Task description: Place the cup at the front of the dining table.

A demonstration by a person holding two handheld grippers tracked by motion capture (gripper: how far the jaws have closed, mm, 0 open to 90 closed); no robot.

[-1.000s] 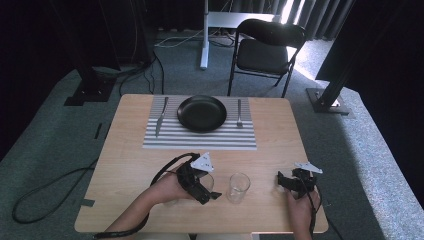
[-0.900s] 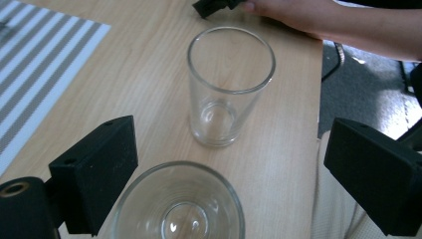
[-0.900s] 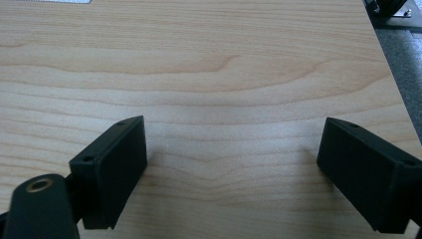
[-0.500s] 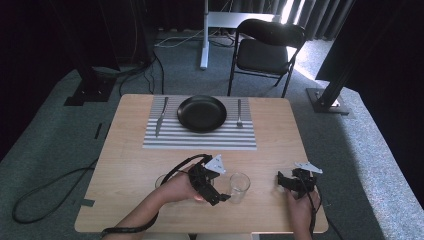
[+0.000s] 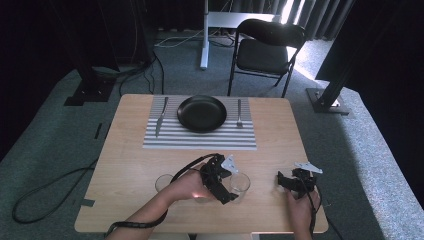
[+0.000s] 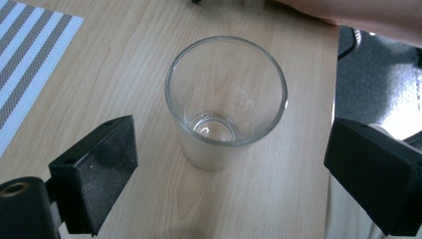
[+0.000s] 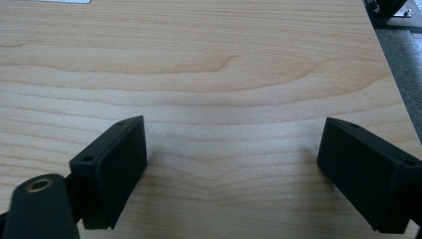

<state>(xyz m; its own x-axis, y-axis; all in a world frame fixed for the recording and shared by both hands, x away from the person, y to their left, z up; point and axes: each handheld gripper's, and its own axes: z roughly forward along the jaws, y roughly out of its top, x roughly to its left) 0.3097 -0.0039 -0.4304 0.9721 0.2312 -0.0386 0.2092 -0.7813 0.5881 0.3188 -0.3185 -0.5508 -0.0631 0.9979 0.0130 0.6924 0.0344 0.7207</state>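
The left gripper [image 5: 226,181] stood wide open on the table's [image 5: 125,165] near edge, its jaws spread either side of a glass [image 6: 226,99] and touching nothing. That glass [image 5: 239,183] stood upright and empty, just right of the gripper in the high view. A second glass [image 5: 163,183] stood upright to the left of the person's left hand; whether it held anything could not be told. The right gripper [image 5: 290,181] rested well apart to the right, jaws also wide open over bare wood and holding nothing. Farther back, a black plate [image 5: 202,113] sat empty on a striped mat [image 5: 200,140], between a knife [image 5: 161,116] and a fork [image 5: 239,113].
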